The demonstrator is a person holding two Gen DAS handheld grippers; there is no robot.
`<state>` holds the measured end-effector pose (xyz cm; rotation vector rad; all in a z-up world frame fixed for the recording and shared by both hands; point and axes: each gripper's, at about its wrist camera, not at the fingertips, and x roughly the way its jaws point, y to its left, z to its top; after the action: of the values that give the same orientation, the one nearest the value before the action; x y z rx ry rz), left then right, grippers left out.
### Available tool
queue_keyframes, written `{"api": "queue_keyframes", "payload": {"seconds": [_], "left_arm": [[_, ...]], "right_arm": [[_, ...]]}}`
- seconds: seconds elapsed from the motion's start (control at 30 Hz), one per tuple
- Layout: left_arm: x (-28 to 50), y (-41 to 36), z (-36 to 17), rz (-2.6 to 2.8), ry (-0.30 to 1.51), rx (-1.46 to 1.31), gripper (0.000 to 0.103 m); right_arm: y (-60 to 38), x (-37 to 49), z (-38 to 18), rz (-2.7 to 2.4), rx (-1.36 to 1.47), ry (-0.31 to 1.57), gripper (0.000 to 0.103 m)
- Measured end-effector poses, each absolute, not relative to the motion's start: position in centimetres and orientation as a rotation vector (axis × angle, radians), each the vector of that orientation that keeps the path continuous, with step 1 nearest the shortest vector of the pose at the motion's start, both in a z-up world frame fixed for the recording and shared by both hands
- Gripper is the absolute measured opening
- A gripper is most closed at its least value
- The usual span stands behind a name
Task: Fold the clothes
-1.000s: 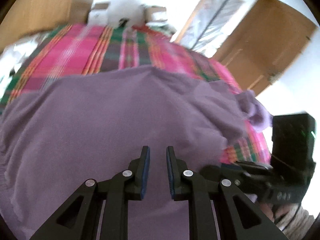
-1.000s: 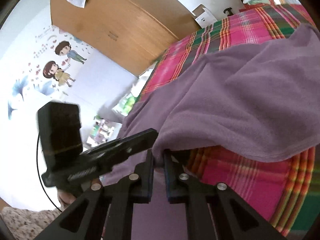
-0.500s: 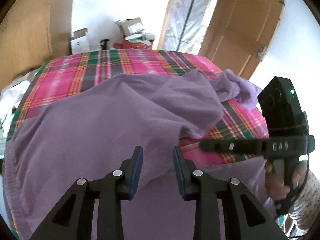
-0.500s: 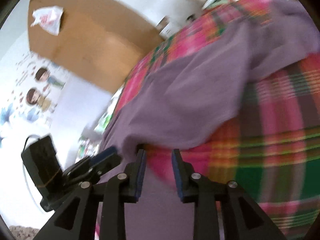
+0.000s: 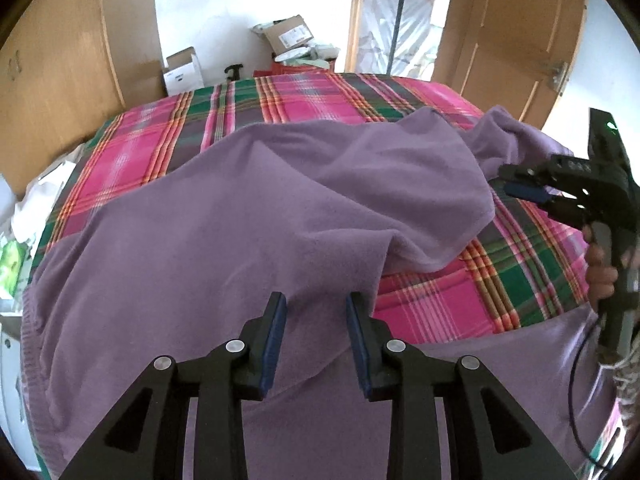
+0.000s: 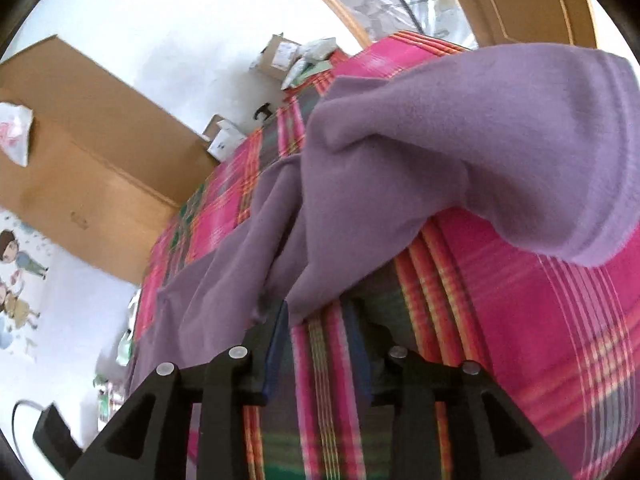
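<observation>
While both tools hover with their jaws parted and nothing pinched, the purple garment [image 5: 248,216] lies loose across the plaid bedspread [image 5: 304,100], one flap doubled over onto the body in a rumpled, uneven way and a sleeve-like end bunched toward the far right. The left gripper [image 5: 316,312] sits just above the near fabric, released. The right gripper [image 6: 316,320], likewise released, points at a drooping fold edge that lies just beside its left pad, with bare bedspread showing between the pads. The likely trouble is a careless pinch: closing there could catch the bedspread along with the soft fleece, or take only one layer, so the fold drags crooked and the bunched end stays trapped underneath.
</observation>
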<state>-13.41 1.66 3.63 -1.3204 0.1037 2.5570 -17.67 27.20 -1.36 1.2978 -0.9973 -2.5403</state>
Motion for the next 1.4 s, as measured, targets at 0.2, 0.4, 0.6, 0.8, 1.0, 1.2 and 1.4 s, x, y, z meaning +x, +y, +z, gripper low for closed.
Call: {"api": "queue_keyframes", "payload": {"seconds": [0.2, 0.4, 0.6, 0.8, 1.0, 1.2, 1.4], "left_arm": [[-13.4, 2.5, 3.1, 2.558, 0.176, -1.334, 0.032], [-14.3, 2.4, 2.9, 2.555, 0.150, -1.350, 0.032], [-14.7, 1.4, 2.9, 2.542, 0.047, -1.360, 0.012], [-14.2, 0.1, 3.9, 2.557, -0.034, -1.323, 0.008], [-13.6, -0.4, 4.5, 2.569, -0.037, -1.305, 0.008], [-13.2, -0.8, 5.1, 2.572, -0.022, -1.295, 0.008], [-13.1, -1.4, 4.7, 2.541, -0.036, -1.317, 0.008]], "right_arm": [[27.6, -19.3, -2.0, -2.522, 1.288, -1.064, 0.033], [28.4, -19.1, -1.4, -2.590, 1.314, -1.023, 0.012], [30.8, -17.2, 0.3, -2.665, 1.258, -1.026, 0.006], [33.2, -15.3, 2.0, -2.738, 1.198, -1.028, 0.006], [36.0, -13.5, 3.7, -2.815, 1.162, -1.049, 0.006], [37.6, -13.6, 3.7, -2.847, 1.194, -1.050, 0.006], [37.9, -15.1, 0.5, -2.830, 1.386, -1.006, 0.006]]}}
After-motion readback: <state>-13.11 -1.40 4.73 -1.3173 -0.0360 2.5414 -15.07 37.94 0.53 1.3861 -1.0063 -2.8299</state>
